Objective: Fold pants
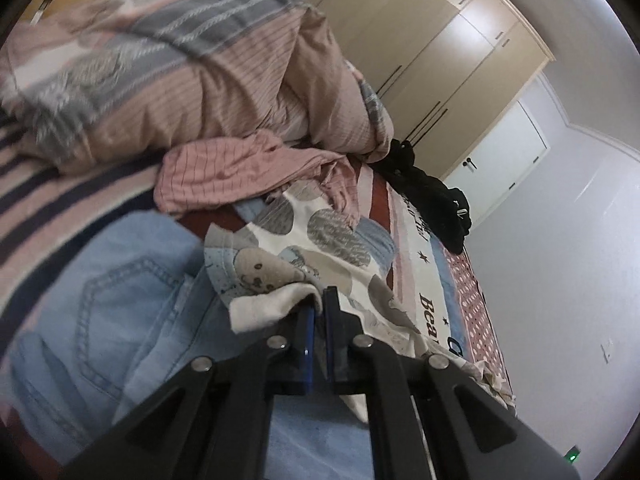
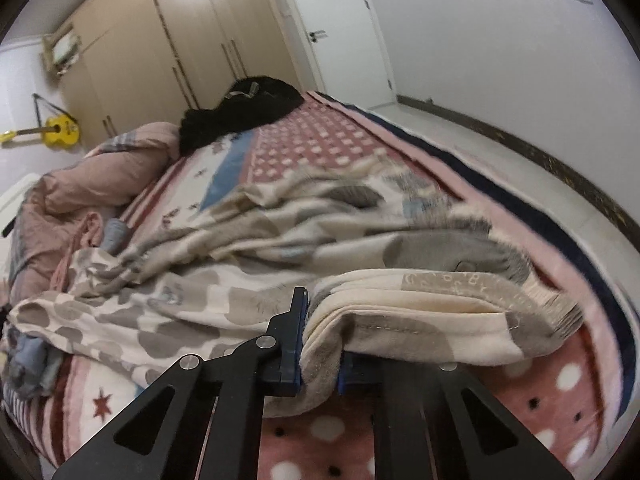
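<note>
So the pants here are the cream pair with grey bear blobs, spread across the bed right ahead of both grippers. I've got one end in each.

My right gripper is clamped on a thick stacked edge. It looks like the waistband or a hem, I honestly can't tell which. The cloth bulges out between the jaws and drapes off to that gripper's right side. My left gripper has its jaws pinched together on a thin cream corner of the same fabric, and the rest of the print fans out just beyond its tips.

Holding two ends at once makes sense to me: it lets the cloth hang taut between them so I can line up an edge before laying it over. The middle is bunched in wrinkles, so I'd guess the fold hasn't really started.

Just left of the left gripper and under it there's a pair of light jeans, partly under the pants, so snagging those is my worry. Further ahead are a pink checked garment and a heaped duvet. Past the right gripper sits a black clothes pile at the far end of the bed blanket.
</note>
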`<state>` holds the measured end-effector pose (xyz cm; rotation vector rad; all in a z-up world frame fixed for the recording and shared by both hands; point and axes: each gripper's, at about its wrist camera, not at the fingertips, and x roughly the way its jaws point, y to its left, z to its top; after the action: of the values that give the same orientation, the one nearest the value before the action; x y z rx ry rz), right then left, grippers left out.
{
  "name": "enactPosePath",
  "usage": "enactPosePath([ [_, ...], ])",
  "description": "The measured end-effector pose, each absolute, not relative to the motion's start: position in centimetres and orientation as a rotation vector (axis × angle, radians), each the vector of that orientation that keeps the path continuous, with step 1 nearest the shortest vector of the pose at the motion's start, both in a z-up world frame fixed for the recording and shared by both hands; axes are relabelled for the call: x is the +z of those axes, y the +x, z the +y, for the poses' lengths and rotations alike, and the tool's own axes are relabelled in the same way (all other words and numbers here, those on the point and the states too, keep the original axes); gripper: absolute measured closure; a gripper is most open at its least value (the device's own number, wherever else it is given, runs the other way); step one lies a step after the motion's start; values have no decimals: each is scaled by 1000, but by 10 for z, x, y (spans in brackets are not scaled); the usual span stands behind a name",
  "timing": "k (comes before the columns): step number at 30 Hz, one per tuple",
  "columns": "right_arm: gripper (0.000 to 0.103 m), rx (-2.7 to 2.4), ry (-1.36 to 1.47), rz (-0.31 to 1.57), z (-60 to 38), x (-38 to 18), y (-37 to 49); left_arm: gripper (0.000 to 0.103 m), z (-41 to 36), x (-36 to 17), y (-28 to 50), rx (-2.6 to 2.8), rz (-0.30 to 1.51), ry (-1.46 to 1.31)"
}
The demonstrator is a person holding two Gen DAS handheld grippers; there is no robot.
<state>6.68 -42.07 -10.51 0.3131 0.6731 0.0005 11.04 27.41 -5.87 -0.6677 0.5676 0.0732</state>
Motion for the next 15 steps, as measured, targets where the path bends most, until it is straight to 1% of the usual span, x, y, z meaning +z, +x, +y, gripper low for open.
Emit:
enactPosePath([
  [2, 98, 21, 306, 668, -422, -91, 63, 103, 276, -47, 110, 69, 570, -647],
  [8, 98, 83, 290, 743, -428, -63, 67, 103, 279, -20, 116, 69, 599, -570],
  [12, 98, 117, 216, 817, -417, -58, 77, 103, 276, -35, 123, 27, 697, -580],
  [15, 98, 116, 219, 848, -416, -69, 78, 103, 276, -48, 116, 62, 696, -576],
])
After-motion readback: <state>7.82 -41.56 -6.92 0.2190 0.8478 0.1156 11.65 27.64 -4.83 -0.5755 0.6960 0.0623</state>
